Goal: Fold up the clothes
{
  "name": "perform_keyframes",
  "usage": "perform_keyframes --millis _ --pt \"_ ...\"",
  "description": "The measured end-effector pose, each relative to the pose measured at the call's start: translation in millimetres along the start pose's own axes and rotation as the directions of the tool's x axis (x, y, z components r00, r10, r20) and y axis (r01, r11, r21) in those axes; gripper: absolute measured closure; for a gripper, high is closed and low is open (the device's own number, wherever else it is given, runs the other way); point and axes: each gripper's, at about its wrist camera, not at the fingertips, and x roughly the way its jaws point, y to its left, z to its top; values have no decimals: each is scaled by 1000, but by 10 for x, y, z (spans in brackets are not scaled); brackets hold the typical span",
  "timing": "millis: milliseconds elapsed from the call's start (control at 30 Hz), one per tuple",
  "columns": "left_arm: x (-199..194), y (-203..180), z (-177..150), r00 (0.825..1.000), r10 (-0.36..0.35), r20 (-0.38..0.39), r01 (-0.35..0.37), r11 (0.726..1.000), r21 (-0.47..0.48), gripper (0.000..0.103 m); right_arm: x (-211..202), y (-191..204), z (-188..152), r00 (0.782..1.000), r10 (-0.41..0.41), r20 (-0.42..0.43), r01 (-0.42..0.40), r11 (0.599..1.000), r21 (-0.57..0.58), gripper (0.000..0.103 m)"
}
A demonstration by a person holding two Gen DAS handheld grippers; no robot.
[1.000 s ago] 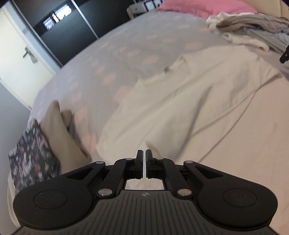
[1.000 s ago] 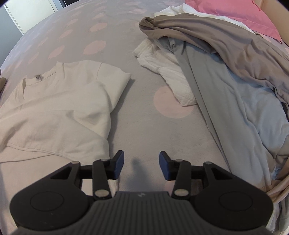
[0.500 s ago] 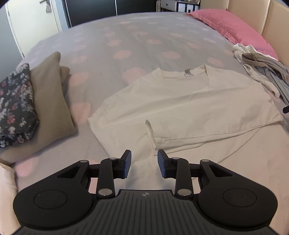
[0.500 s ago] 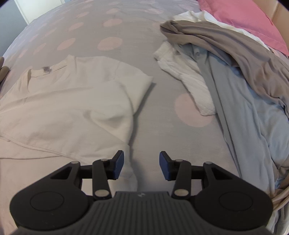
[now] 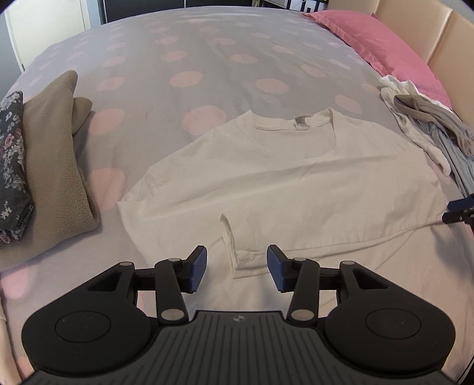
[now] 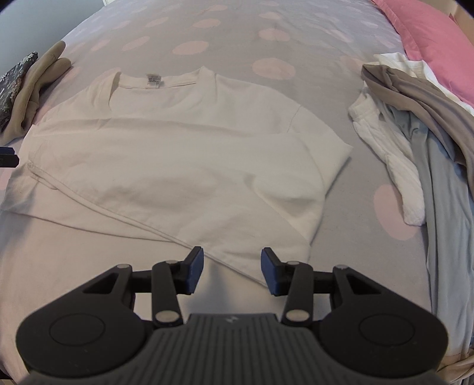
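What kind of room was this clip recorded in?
Most likely a home bedroom. A made bed with a polka-dot cover fills the view, a pink pillow lies by a padded headboard, and a white T-shirt is spread out beside a clothes pile.

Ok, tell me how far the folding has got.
Done: two folded items sit at the bed's left edge. In hand: the white T-shirt lies flat with one sleeve folded in; the left gripper is opening, the right gripper is open, both empty. Left: finishing it, then the pile.

A grey bedspread (image 5: 225, 41) with pink dots, pink pillow (image 5: 382, 44), beige padded headboard (image 5: 444, 32), white door (image 5: 44, 23).
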Motion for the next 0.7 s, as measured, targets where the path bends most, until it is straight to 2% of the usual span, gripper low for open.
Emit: perform_keyframes --millis 200,500,633,700 --pt "113 66 36 999 -8 -37 8 1000 7 60 49 120 87 1000 8 -3 -8 1000 -20 57" --pt "213 227 32 996 -80 -44 76 994 -77 61 148 335 203 1000 13 -18 -14 998 -63 56" --pt "261 257 14 988 -148 -52 141 982 -121 73 197 346 218 1000 7 -27 -9 998 -69 56" --pt "286 222 2 988 -148 -49 142 982 -122 79 223 342 220 999 3 -33 -5 998 -68 56"
